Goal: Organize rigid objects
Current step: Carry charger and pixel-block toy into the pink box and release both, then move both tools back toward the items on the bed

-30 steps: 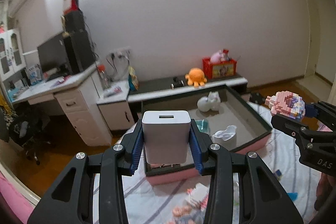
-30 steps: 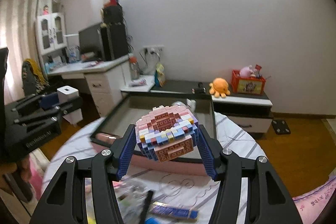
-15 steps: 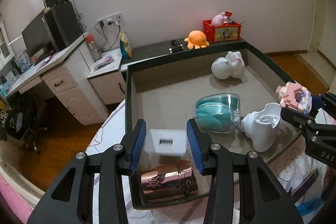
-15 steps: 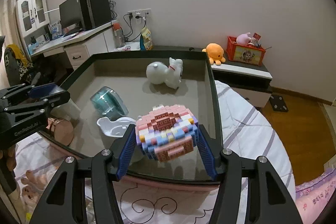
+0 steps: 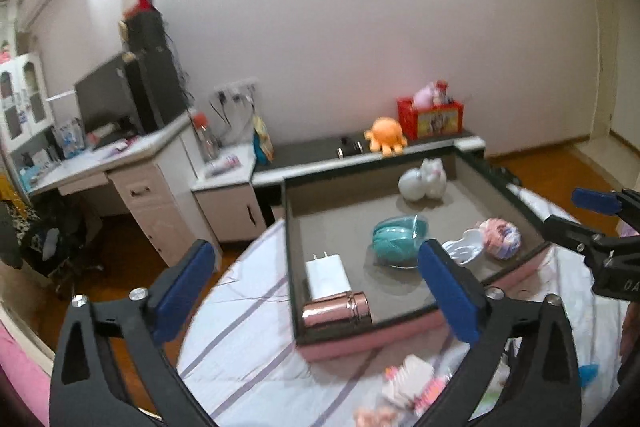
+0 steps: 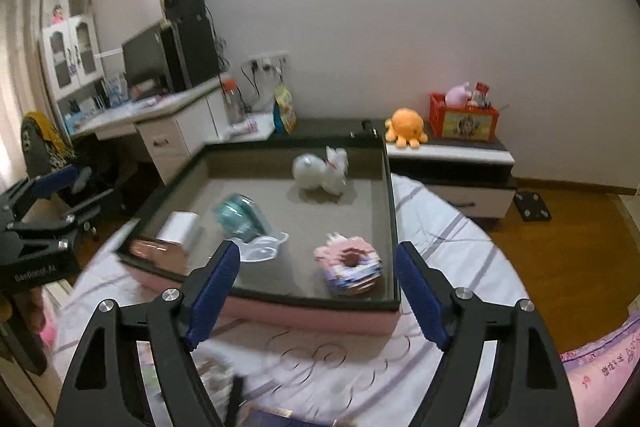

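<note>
Both grippers empty now! The left gripper (image 5: 320, 283) has just been opening and its jaws stand spread wide, nothing between them. The charger (image 5: 327, 275) lies flat in the tray (image 5: 340, 343), at its near left corner, just behind the copper cup (image 5: 337, 313). The right gripper (image 6: 316, 291) has just been opening too, nothing held (jaws well apart). The brick donut (image 6: 351, 269) sits in the tray's near right corner, beside the white dish (image 6: 262, 250).
</note>
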### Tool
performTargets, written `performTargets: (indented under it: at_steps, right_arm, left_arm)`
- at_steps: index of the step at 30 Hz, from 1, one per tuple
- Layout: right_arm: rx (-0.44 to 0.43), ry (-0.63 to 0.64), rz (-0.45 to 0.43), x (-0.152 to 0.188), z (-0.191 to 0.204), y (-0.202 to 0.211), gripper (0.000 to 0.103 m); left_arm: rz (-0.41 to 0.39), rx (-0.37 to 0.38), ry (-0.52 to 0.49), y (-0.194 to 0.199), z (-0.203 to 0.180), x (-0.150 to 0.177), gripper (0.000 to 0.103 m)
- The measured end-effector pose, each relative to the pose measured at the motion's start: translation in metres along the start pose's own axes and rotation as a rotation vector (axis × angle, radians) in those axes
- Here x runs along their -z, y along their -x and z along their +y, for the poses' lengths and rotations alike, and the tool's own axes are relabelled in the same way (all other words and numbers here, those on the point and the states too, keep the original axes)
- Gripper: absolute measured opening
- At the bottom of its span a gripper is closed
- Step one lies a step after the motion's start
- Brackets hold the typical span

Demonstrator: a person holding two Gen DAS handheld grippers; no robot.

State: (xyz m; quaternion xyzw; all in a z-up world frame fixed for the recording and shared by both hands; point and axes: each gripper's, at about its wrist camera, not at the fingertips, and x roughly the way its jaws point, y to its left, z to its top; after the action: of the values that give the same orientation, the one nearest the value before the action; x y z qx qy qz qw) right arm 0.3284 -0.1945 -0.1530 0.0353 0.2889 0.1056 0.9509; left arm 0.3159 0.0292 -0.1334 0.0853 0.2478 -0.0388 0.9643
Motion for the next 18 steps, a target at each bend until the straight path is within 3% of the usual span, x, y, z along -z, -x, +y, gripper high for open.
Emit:
performTargets:
  at_steps: [7, 11, 18]
  right_arm:
    - [0.018, 0.034, -0.149, 0.015, 0.03, 0.085, 0.085]
    - [0.042, 0.058, -0.208, 0.029, 0.046, 0.121, 0.103]
    - [0.074, 0.092, -0.254, 0.045, 0.063, 0.162, 0.103]
  left_arm:
    - [-0.11, -0.024, 0.071, 0.09, 0.004, 0.018, 0.103]
    - [-0.146, -0.06, 0.089, 0.129, -0.002, 0.032, 0.103]
    - [-0.183, -0.052, 0.088, 0.178, -0.013, 0.049, 0.103]
